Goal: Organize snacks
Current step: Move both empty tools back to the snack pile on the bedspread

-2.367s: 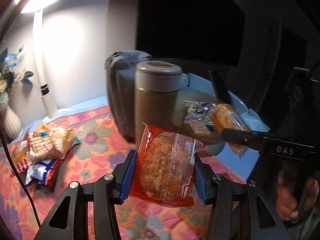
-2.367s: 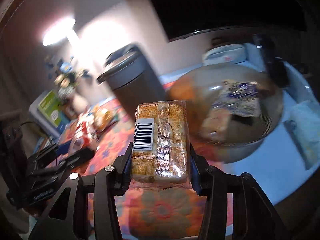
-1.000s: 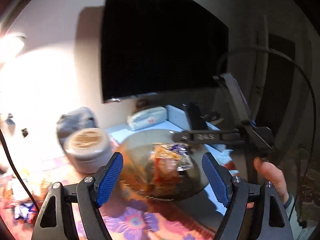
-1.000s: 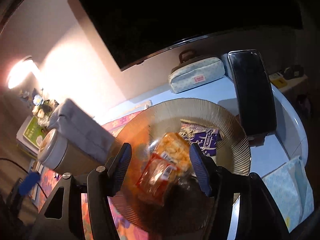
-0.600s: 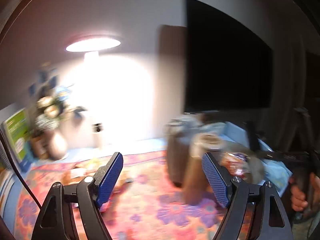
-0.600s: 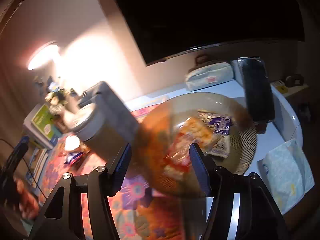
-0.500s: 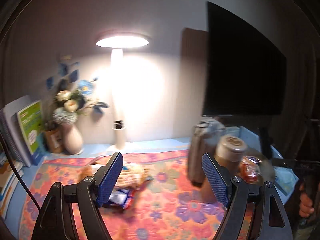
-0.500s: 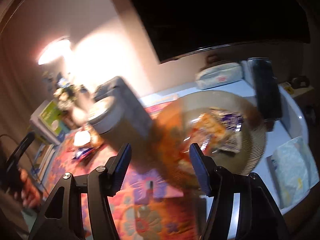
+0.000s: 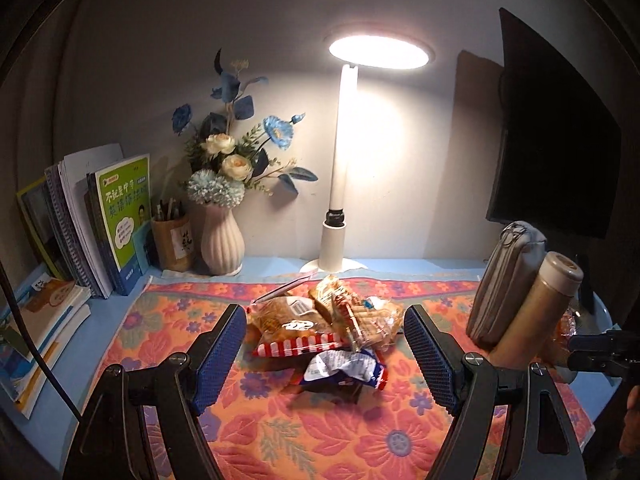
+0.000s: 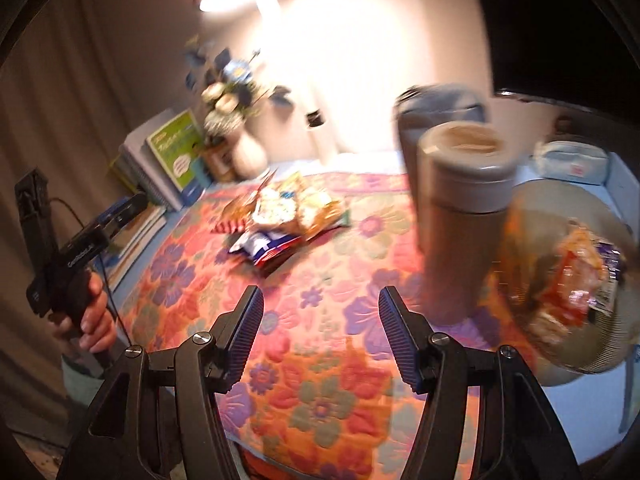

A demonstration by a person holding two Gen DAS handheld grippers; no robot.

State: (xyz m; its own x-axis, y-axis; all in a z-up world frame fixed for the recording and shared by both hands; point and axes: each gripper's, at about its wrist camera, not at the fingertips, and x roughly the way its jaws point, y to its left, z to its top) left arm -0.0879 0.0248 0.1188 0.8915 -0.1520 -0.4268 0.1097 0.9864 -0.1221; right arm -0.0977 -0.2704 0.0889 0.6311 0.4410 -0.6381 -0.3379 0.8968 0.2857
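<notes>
Snack pile (image 9: 324, 328) sits mid-mat on the floral cloth (image 9: 280, 432), several wrapped pkts heaped together: a red-striped pack (image 9: 298, 347) at the front, a blue/white wrapper (image 9: 344, 368) just in front of that, clear-wrapped biscuit packs (image 9: 368, 316) on top. More snacks (image 10: 576, 276) lie in the ribbed round dish (image 10: 592, 360) at the right end of the table, behind the tan flask (image 10: 464, 216); that view is blurred there, so pkt types unclear.

Left gripper (image 9: 324, 360): jaws wide apart, nothing between them, blue pads framing the pile from the near side, not touching it. Right gripper (image 10: 320, 336): jaws partly open, empty, above bare cloth, pile well ahead of it.

Grey pouch (image 9: 504, 280) stands upright against the flask. Behind the pile: lit desk lamp (image 9: 344, 160), white vase w/ blue flowers (image 9: 222, 240), pen cup (image 9: 172, 244), books (image 9: 116, 216) upright at the left. Dark monitor (image 9: 556, 140) on the right. A hand (image 10: 86, 320) grips the left gripper's handle.
</notes>
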